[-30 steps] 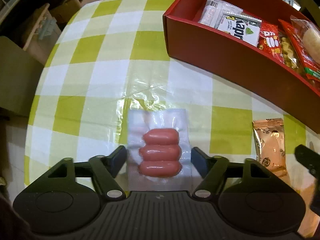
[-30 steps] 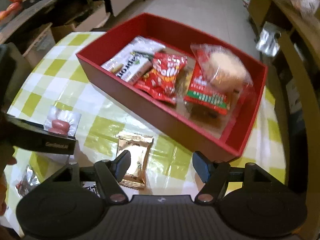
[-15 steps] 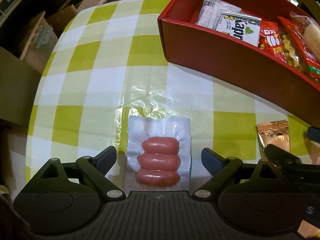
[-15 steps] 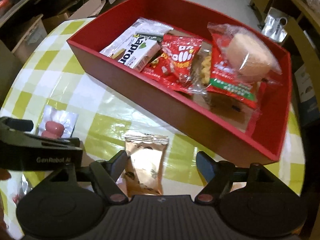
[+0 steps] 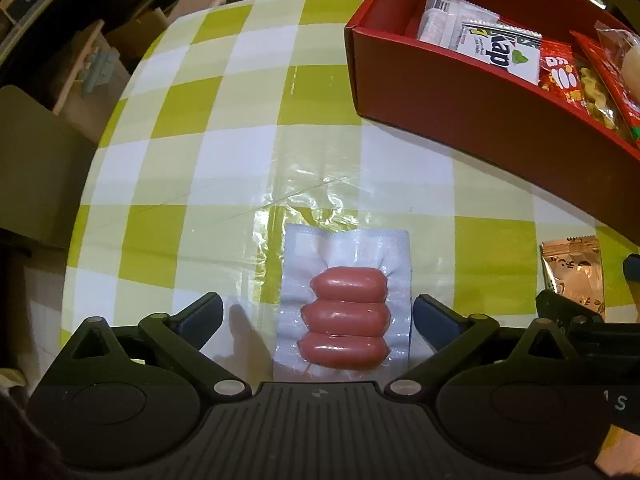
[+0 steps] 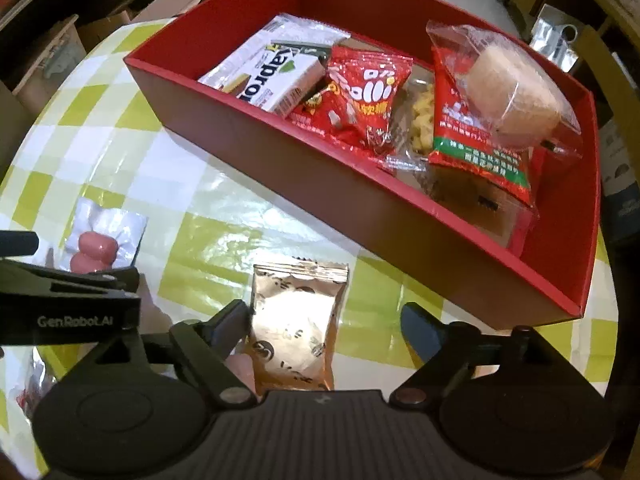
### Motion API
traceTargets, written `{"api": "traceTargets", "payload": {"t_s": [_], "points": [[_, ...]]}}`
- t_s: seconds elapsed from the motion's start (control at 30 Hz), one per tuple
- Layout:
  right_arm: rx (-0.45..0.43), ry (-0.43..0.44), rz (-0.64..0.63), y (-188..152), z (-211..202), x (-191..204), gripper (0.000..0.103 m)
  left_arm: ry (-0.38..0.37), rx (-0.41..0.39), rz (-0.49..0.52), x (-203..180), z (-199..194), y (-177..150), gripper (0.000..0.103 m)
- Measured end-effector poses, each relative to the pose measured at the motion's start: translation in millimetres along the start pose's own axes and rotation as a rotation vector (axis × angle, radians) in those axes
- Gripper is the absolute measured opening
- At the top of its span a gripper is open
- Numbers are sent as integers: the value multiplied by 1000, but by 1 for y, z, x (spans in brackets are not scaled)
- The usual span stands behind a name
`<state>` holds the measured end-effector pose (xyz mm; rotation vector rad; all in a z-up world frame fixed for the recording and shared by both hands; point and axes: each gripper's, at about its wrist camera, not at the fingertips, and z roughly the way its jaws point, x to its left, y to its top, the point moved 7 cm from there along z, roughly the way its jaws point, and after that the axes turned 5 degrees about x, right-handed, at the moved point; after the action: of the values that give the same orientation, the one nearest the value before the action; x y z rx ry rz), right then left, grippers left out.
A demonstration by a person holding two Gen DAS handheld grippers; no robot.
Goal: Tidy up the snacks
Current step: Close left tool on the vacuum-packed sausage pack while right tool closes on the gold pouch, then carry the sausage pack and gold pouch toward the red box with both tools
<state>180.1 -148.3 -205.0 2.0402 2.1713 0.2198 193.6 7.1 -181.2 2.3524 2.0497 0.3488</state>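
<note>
A clear vacuum pack of three pink sausages (image 5: 344,312) lies flat on the checked tablecloth, between the fingers of my open left gripper (image 5: 318,316). It also shows in the right wrist view (image 6: 102,242). A gold foil snack packet (image 6: 296,328) lies on the table between the fingers of my open right gripper (image 6: 326,322), nearer its left finger; it also shows in the left wrist view (image 5: 572,276). The red box (image 6: 352,196) behind holds several snack packs.
In the box lie a white wafer pack (image 6: 272,74), a red snack bag (image 6: 366,88) and a wrapped round bun (image 6: 516,92). The left gripper's body (image 6: 68,304) sits close beside the right one. A small wrapper (image 6: 32,384) lies at the table's front left edge.
The left gripper has drawn back a little and its fingers have spread wider around the sausage pack. The right gripper has moved forward and down over the gold packet, toward the box.
</note>
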Motion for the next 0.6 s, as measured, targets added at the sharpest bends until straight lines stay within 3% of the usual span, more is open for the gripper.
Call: {"api": "traceTargets", "payload": {"t_s": [0.07, 0.13, 0.23, 0.6], "points": [[-8, -6, -21, -2, -2, 1, 86, -26, 3, 0, -2, -2, 0, 94], [-15, 0, -39, -3, -5, 4, 70, -65, 7, 8, -6, -6, -1, 79], [-21, 2, -49, -4, -10, 8, 51, -82, 0, 27, -13, -10, -2, 75], [-41, 32, -15, -7, -23, -1, 46, -85, 8, 17, -6, -9, -1, 74]]}}
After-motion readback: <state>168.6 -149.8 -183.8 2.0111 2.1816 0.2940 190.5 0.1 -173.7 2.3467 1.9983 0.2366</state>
